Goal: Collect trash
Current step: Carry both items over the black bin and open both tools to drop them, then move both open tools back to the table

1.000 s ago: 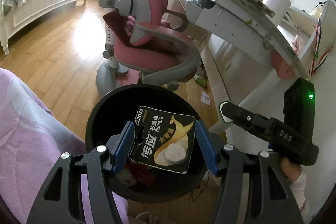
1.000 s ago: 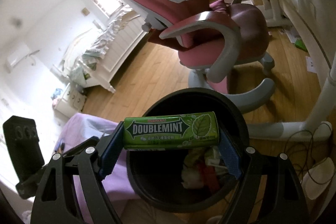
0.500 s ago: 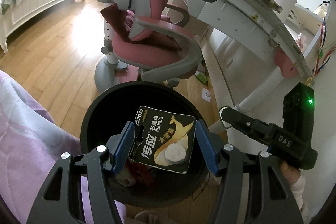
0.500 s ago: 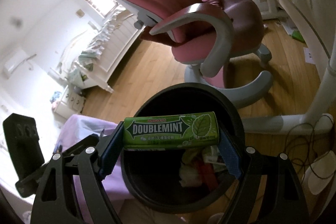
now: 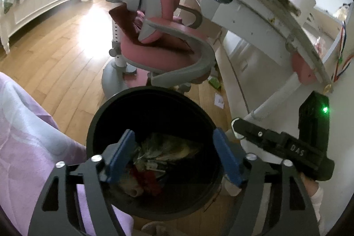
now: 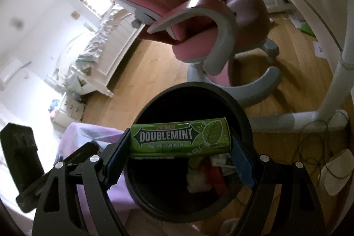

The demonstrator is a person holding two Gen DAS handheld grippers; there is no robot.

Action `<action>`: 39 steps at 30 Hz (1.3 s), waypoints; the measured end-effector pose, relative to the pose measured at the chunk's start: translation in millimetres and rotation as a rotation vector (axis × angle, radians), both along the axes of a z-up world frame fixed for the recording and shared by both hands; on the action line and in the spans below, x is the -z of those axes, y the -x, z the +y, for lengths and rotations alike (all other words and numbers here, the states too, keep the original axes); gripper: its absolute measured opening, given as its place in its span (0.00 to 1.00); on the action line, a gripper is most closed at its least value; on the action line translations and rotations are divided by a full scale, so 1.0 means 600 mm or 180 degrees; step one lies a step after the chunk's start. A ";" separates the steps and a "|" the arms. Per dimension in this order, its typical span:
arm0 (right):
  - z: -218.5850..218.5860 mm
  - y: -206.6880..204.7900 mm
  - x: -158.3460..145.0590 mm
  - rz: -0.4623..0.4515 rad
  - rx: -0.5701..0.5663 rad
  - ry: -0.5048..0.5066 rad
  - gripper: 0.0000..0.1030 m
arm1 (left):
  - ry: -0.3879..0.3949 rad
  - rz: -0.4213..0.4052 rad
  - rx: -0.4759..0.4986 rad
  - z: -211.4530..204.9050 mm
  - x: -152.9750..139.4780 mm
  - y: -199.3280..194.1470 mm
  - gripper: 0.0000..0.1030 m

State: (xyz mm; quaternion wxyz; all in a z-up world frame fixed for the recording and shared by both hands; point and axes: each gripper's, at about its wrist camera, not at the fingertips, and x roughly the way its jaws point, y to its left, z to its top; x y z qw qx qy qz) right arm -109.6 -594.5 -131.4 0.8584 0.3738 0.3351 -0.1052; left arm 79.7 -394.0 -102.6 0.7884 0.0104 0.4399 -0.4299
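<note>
The battery card that sat between the left gripper (image 5: 174, 156) jaws half a second ago has gone from them; the jaws have just been opening and now stand wide with nothing between the blue pads. Below and beyond them gapes the black trash bin (image 5: 152, 94), and the card appears to lie among the litter (image 5: 163, 154) inside it, blurred, so its heading cannot be told. The right gripper (image 6: 180, 143) has kept its hold: its jaws clamp the green Doublemint pack (image 6: 180, 139) end to end over the same bin. The pack's long axis runs straight across from pad to pad, printed face toward the camera, leaf emblem toward the right-hand pad.
</note>
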 end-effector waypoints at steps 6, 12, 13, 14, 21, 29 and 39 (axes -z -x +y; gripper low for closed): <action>0.013 -0.004 -0.009 0.0002 -0.0032 0.0081 0.80 | 0.0141 0.0003 -0.0093 0.032 -0.016 0.002 0.83; 0.047 -0.023 -0.027 -0.0003 -0.0077 0.0388 0.93 | 0.0346 -0.0074 -0.0342 0.117 -0.049 0.002 0.83; 0.055 -0.027 -0.030 -0.0016 -0.0110 0.0401 0.94 | 0.0374 -0.0099 -0.0412 0.137 -0.056 0.002 0.84; 0.061 -0.031 -0.032 -0.0021 -0.0148 0.0391 0.94 | 0.0407 -0.0140 -0.0495 0.159 -0.062 0.001 0.88; 0.150 -0.079 -0.044 -0.0007 -0.0555 0.0519 0.93 | 0.0392 -0.0481 -0.1269 0.351 -0.089 -0.017 0.88; 0.293 -0.139 -0.069 -0.0049 -0.1211 0.0722 0.87 | -0.0308 -0.0731 -0.2492 0.597 -0.074 -0.087 0.88; 0.511 -0.209 -0.138 -0.0243 -0.2029 0.0987 0.72 | -0.0731 -0.0314 -0.2497 0.663 -0.026 -0.206 0.62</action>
